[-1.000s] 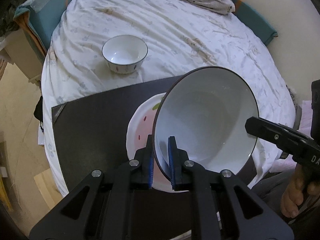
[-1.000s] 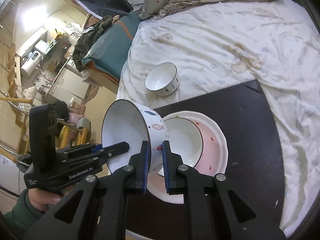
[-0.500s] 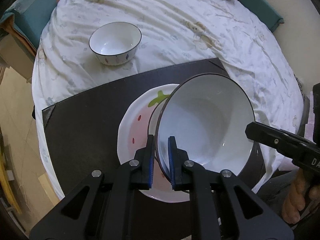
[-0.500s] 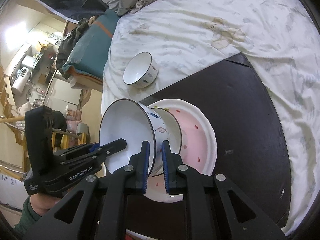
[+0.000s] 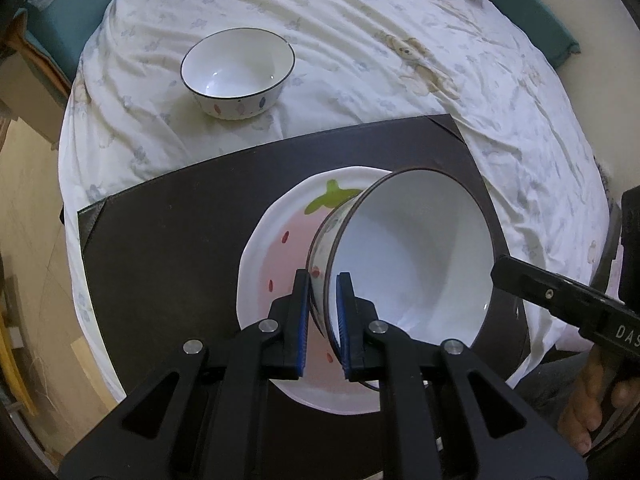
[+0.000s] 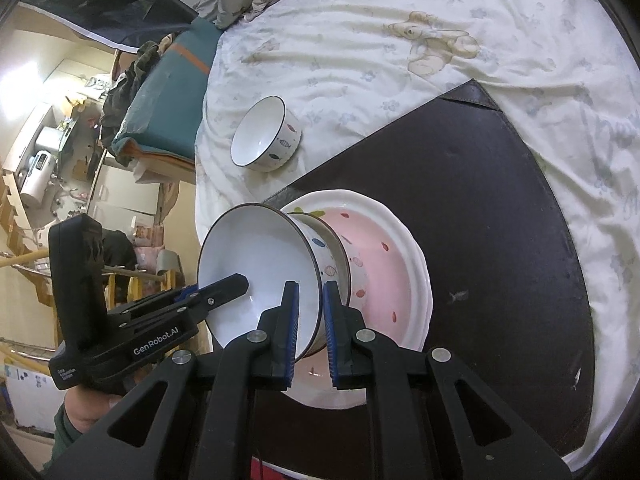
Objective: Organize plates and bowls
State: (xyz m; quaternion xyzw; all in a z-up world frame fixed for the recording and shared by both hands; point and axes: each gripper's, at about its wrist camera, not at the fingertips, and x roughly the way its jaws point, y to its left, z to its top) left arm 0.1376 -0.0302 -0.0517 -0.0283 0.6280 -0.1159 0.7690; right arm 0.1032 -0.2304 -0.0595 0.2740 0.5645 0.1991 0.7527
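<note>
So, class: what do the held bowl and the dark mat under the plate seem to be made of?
Held bowl: probably glazed ceramic; glossy white inside with highlights, thin dark rim, painted fish outside. Dark mat: perhaps leather or vinyl; flat, matte, a stitched-looking corner.

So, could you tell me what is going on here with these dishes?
A person is stacking dishes on a bed, with a handheld gripper in each hand. Both the left gripper and the right gripper are clamped on the rim of a large white bowl, which is tilted over another bowl sitting in a strawberry plate on a dark mat. A smaller bowl waits on the bedsheet beyond the mat.
</note>
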